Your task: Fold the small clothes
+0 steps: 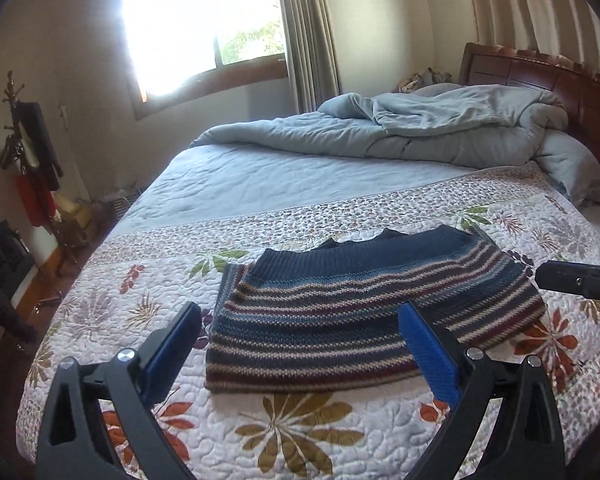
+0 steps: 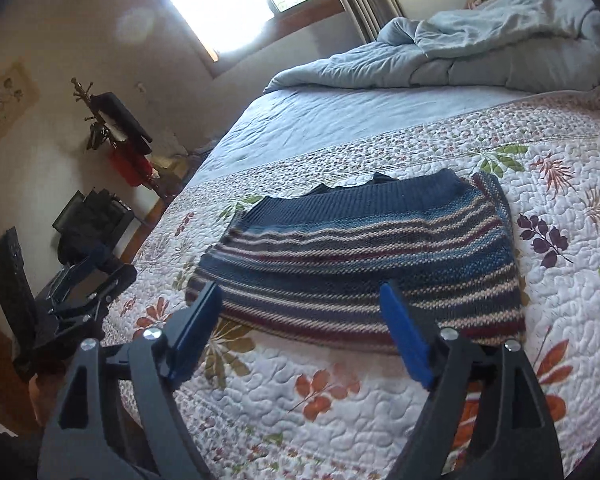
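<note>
Two things mattering: lying folded flat on floral quilted bed (image 1: 300, 436), striped blue, maroon and tan knitted sweater (image 1: 364, 312); hovering just before it, left gripper (image 1: 296, 344) and right gripper (image 2: 300, 320), both spread wide, gripping nothing.

1. The left wrist view looks forward between its hand-held gripper's (image 1: 300, 320) fingers, low over the bed (image 1: 260, 184), facing the window (image 1: 204, 20).
2. The right wrist view sits equally near, tilted, from the right side.
3. Both share the sweater (image 1: 364, 312) (image 2: 360, 264), duvet (image 1: 420, 128) (image 2: 480, 52) and window (image 2: 240, 0).
</note>
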{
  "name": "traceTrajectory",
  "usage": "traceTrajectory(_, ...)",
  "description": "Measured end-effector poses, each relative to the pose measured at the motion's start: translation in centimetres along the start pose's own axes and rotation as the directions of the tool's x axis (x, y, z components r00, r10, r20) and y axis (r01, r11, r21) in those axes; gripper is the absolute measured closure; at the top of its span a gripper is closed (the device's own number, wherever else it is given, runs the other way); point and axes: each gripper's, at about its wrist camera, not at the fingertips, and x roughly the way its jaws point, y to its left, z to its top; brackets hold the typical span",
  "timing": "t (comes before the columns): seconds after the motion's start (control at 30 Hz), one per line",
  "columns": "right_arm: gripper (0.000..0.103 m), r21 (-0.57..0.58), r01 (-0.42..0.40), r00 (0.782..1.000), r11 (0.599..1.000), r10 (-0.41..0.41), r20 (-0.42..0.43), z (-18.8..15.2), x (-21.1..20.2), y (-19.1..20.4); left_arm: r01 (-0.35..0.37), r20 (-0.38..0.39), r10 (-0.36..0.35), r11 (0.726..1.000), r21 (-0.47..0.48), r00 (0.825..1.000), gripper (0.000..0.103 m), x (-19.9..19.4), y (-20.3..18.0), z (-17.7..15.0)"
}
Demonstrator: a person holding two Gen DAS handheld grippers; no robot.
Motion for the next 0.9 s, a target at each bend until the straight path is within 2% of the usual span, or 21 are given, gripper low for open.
traceTrajectory(0.37, 0.013, -0.029, 0.002, 0.999, 1.000, -0.001, 0.036, -3.0, -5.5, 4.7, 0.009, -0.041, -0.011, 0.999, -0.033, 0.999, 0.004, -6.7, -0.3, -2.1)
traceTrajectory(0.57, 0.010, -0.062, 0.018, 0.997, 0.998, -0.014, 0.071, -5.0, -9.4, 6.4, -0.015, -0.054, 0.012, 0.999, -0.047, 0.998, 0.004, -10.0, -0.5, -3.6)
traceTrajectory(0.73, 0.009, -0.055, 0.016, 0.997, 0.998, -0.012, 0.076, -6.9, -10.4, 6.4, -0.027, -0.099, 0.023, 0.999, -0.043, 0.995, 0.004, -9.9, 0.3, -5.4)
traceTrajectory(0.8, 0.009, -0.043, 0.028, 0.997, 0.999, -0.025, 0.070, -7.4, -10.0, 6.1, 0.007, -0.121, -0.017, 0.997, -0.080, 0.992, 0.004, -8.9, 1.7, -6.6)
traceTrajectory(0.9, 0.007, -0.045, 0.049, 0.997, 0.998, -0.047, 0.054, -7.3, -8.3, 5.2, 0.039, -0.108, -0.050, 0.994, -0.102, 0.993, 0.004, -7.3, 3.8, -7.9)
